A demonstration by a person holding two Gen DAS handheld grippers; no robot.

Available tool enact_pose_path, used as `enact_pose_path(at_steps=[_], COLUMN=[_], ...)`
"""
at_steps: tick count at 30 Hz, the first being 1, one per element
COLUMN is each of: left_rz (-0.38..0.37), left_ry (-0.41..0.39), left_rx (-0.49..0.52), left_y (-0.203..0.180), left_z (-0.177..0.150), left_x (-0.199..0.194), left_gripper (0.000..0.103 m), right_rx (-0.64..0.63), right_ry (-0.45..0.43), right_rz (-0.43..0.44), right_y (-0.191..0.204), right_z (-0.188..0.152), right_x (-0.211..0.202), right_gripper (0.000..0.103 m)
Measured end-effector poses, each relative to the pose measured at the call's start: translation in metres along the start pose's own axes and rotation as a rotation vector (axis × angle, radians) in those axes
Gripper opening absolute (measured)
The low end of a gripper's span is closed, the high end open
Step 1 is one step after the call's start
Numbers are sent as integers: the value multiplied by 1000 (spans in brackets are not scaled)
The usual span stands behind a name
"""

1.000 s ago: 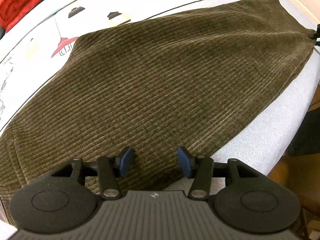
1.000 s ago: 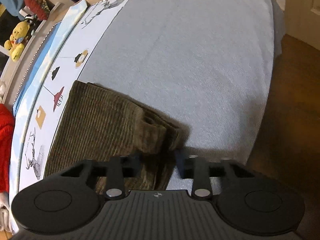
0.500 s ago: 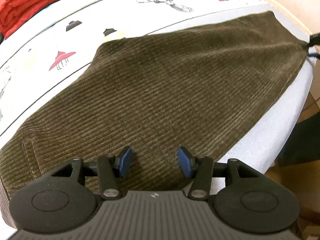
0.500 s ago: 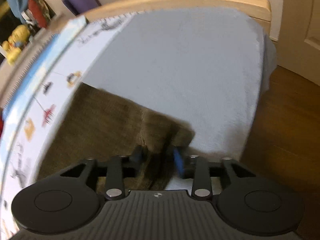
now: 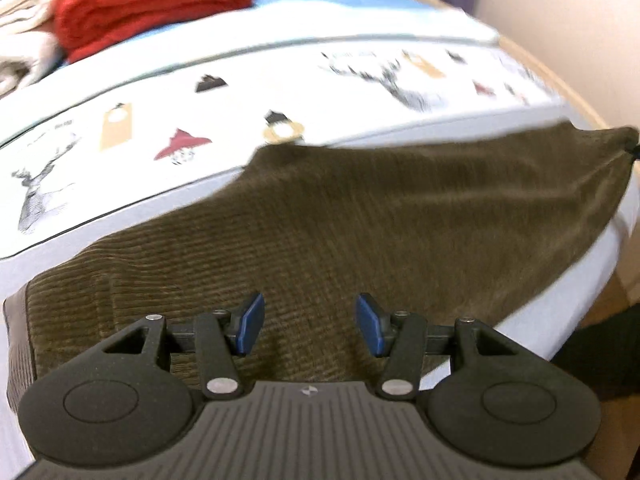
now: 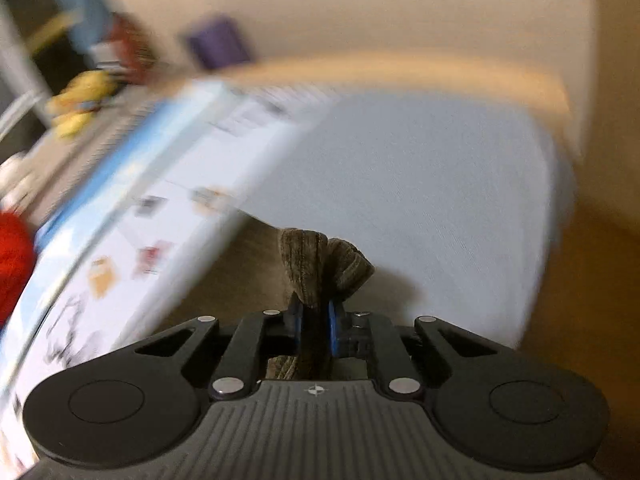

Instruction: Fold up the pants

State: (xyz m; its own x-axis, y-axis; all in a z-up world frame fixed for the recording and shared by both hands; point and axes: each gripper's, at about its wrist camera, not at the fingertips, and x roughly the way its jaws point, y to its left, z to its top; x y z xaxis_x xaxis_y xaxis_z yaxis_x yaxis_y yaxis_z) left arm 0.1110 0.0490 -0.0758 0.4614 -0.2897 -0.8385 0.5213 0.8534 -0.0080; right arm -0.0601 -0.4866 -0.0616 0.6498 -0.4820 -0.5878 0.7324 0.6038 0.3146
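My right tongs [image 6: 316, 322] are closing, clamped on the pants [image 5: 400, 220] hem, bare bed [image 6: 420, 184] beyond; my left tongs [image 5: 310, 324] hang apart above the corduroy, angled downward.

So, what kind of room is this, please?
Most likely a bedroom. The pants lie on a bed with a wooden frame, a folded red blanket sits further back, and a yellow soft toy is on a shelf.

pants [image 5: 380, 216] on bed [image 5: 520, 332], blanket [image 5: 152, 4] behind at left
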Motion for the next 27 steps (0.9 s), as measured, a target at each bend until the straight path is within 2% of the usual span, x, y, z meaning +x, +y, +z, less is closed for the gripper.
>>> enact_pose_path(at_steps=[2,4,7,8,10,13,14,15,16,18,19,22,27], left_rz=[14,38,74,80,77,72,73,71,69,66,67,76,79], left_ry=[-18,-20,-9,-5,3,13,14,15,15,14,15,26,41], left_rx=[-36,-68,-133,-157,-202,-225,-227,-228,-229,-228,-230,-237,-237], left_y=[4,11,26,32,42,52,53,54,55,57,59,63,64], left_z=[0,-1,0,0,0,-1,-2,-3,-3,-2,-2,-2,-1], left_x=[-5,-7,-7,-7,-7,-7,-8,-8,-8,-6,-6,-1,5], left_gripper=[57,57,57,57,57,57,57,57,57,57,57,57,57], right_rx=[-196,-402,-650,-729,-891,-1071,-1140,-1224,-1258,-1227,-1185,-1102,-1158], right_ry=[-122,-218,-252,-227,-107,181,244,259,221,188,192,219,355], right_rz=[110,267,483,552,679,879,902,927,947,925,894,783,811], right_y=[60,127,202,223,258,278,282,284,283,284,286,286,300], right_z=[-7,-32,-91,-114,-165,-231,-244,-255,-258,-249,-242,-231,-251], right_x=[-38,-78,-120,-128,-133,-124,-125,-129,-134,-131,-123,-95,-76], right_gripper=[12,12,13,14,25,31,31,30,31,38,43,48,49])
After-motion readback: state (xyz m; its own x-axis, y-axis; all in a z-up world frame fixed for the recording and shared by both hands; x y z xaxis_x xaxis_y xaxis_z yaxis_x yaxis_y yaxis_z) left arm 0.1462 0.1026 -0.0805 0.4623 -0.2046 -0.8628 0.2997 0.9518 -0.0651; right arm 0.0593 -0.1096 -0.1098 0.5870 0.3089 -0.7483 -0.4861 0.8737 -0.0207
